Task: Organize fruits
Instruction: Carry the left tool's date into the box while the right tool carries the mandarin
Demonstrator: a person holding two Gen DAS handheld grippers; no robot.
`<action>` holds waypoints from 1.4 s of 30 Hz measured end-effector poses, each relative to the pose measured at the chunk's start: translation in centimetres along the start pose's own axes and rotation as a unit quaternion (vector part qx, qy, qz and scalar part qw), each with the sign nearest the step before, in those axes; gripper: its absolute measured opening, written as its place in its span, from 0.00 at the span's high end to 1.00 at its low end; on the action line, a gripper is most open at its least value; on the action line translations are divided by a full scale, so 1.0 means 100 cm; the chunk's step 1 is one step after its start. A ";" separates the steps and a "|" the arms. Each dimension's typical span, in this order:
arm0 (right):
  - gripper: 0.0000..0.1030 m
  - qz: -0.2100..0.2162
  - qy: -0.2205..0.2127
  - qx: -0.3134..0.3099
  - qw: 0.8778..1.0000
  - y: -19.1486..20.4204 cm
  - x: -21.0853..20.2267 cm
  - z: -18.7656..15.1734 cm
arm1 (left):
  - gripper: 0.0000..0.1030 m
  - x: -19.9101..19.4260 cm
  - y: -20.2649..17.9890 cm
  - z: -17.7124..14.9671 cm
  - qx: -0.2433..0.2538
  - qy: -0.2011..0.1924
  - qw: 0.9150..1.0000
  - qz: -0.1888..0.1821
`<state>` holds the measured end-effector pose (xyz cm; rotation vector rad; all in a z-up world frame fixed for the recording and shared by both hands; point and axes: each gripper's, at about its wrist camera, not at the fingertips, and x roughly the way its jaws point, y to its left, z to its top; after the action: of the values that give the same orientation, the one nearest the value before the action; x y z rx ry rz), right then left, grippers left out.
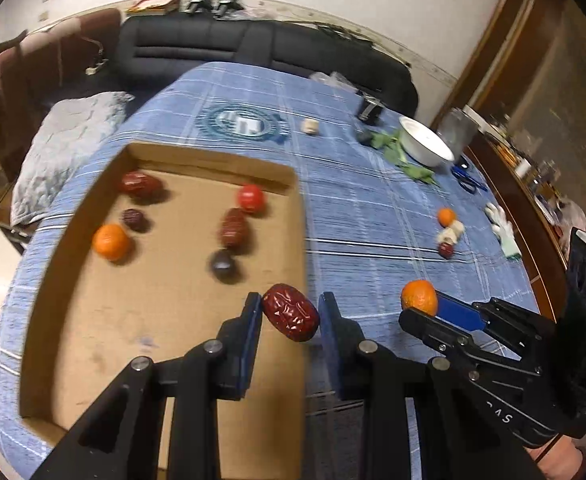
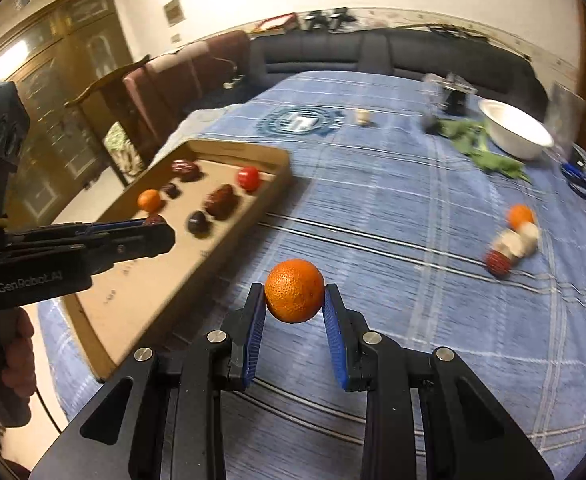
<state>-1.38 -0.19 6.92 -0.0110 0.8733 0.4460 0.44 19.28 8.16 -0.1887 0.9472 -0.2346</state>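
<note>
My left gripper (image 1: 291, 308) is shut on a wrinkled red date (image 1: 290, 317), held over the right edge of a shallow cardboard tray (image 1: 133, 320). In the tray lie several fruits: an orange (image 1: 111, 242), a red tomato (image 1: 251, 198), red dates (image 1: 233, 228) and dark plums (image 1: 223, 265). My right gripper (image 2: 295, 300) is shut on an orange (image 2: 294, 291) above the blue tablecloth, right of the tray (image 2: 105, 336). That same gripper (image 1: 425, 312) with its orange (image 1: 419, 297) shows in the left wrist view. The left gripper (image 2: 157, 226) shows at the left of the right wrist view.
On the blue checked tablecloth (image 2: 413, 220) lie a small orange (image 2: 521, 216), a pale lumpy piece (image 2: 519, 240) and a red fruit (image 2: 497, 263). Farther back are a white bowl (image 2: 515, 130), green leaves (image 2: 485, 152), blue scissors (image 2: 581, 180) and a white glove (image 1: 503, 224). A dark sofa (image 1: 253, 52) stands behind.
</note>
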 end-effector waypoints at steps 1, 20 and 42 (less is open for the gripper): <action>0.73 0.005 0.001 -0.003 1.000 0.006 0.003 0.003 | 0.69 -0.001 0.006 0.000 -0.003 -0.002 1.000 0.004; 0.73 0.055 0.029 -0.061 0.996 0.096 0.064 0.034 | 0.69 0.002 0.113 0.003 -0.053 0.007 0.996 0.065; 0.73 0.042 0.075 -0.044 0.995 0.102 0.114 0.031 | 0.69 0.041 0.121 0.010 -0.027 0.049 0.997 0.062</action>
<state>3.35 13.86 2.18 -0.0897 1.0043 0.5671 4.93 29.77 2.42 -0.1688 1.0595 -0.1052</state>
